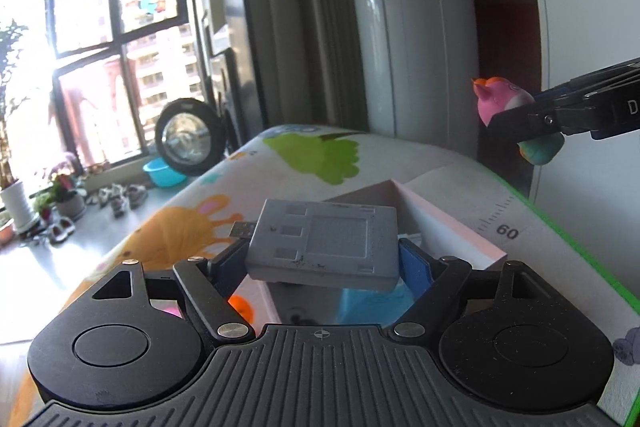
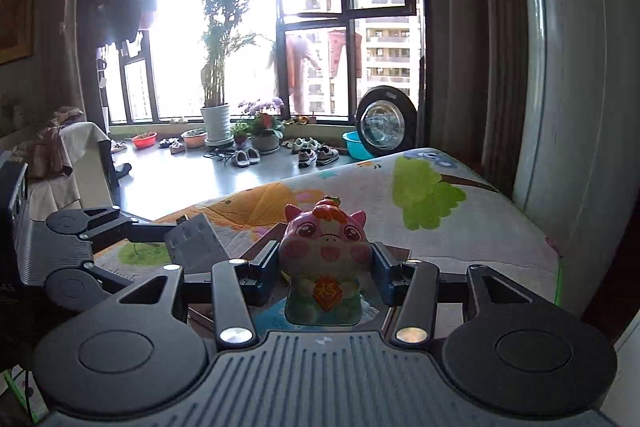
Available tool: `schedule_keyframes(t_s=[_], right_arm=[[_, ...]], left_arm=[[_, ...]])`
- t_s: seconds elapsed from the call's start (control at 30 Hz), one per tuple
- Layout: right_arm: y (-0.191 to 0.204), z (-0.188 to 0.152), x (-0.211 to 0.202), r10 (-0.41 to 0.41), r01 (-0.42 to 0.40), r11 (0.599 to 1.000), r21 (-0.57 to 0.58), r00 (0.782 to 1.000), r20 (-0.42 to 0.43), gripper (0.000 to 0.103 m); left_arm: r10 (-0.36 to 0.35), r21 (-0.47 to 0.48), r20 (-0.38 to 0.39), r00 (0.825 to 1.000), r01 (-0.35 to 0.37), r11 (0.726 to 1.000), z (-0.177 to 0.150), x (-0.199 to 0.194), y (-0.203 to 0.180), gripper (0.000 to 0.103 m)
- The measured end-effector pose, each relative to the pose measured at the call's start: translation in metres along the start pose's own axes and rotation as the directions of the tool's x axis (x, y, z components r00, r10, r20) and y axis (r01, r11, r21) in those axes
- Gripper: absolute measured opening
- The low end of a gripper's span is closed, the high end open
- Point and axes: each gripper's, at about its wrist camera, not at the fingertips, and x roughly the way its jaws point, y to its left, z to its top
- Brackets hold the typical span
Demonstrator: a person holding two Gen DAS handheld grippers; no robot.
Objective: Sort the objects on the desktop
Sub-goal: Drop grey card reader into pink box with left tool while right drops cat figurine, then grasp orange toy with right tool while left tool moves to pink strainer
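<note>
Your left gripper [image 1: 326, 251] clamps a flat, matte grey box [image 1: 324, 239] over the pink tray [image 1: 448, 211]; at 2 o'clock, your right gripper [image 2: 326, 263] squeezes a glossy, rounded pig figurine [image 2: 325, 259].

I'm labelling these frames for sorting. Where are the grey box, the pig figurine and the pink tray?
grey box [image 1: 324, 245]: left wrist view, middle of its top face.
pig figurine [image 2: 325, 247]: right wrist view, on its face.
pink tray [image 1: 448, 223]: left wrist view, its right wall.
</note>
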Motion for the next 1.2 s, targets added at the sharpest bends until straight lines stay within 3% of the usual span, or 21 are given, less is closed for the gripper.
schedule_keyframes(t_s=[0.13,0.23,0.43,0.53,0.6,0.73,0.83,0.97,1.07,1.2], right_arm=[[-0.014,-0.002,0.021,-0.025,0.027,0.999,0.027,0.999,-0.047,0.048],[-0.024,-0.004,0.037,-0.035,0.039,0.998,0.042,0.996,-0.088,0.048],[-0.030,0.005,0.096,0.025,-0.001,0.994,0.111,0.977,-0.210,0.048],[-0.030,0.013,0.137,-0.029,0.050,0.995,0.083,0.971,-0.239,0.049],[-0.033,0.015,0.162,-0.057,0.083,0.993,0.079,0.955,-0.291,0.055],[-0.035,0.015,0.172,-0.050,0.097,0.987,0.130,0.943,-0.328,0.056],[-0.008,0.019,0.165,-0.032,0.063,0.994,0.087,0.945,-0.325,0.056],[0.057,0.034,0.168,0.048,-0.060,0.998,-0.022,0.937,-0.347,0.056],[0.106,0.043,0.193,0.096,-0.147,0.984,-0.099,0.910,-0.402,0.056],[0.154,0.036,0.243,0.060,-0.182,0.963,-0.199,0.863,-0.501,0.056]], left_arm=[[-0.022,-0.039,-0.067,0.997,0.020,0.999,-0.004,0.042,-0.003,0.086],[-0.033,-0.083,-0.051,0.998,0.029,0.996,-0.019,0.027,0.007,0.097],[0.067,-0.140,-0.100,0.993,-0.081,0.987,-0.061,-0.010,0.027,0.098],[0.111,-0.173,-0.142,0.984,-0.135,0.976,-0.082,-0.019,0.039,0.099],[0.147,-0.184,-0.167,0.975,-0.178,0.967,-0.095,-0.025,0.048,0.099],[0.217,-0.234,-0.214,0.952,-0.266,0.935,-0.116,-0.031,0.074,0.100],[0.228,-0.292,-0.241,0.943,-0.295,0.910,-0.126,-0.029,0.089,0.100],[0.216,-0.338,-0.228,0.949,-0.285,0.897,-0.133,-0.033,0.095,0.100],[0.210,-0.380,-0.208,0.955,-0.276,0.883,-0.136,-0.037,0.100,0.101],[0.190,-0.443,-0.196,0.962,-0.260,0.858,-0.140,-0.039,0.108,0.101]])
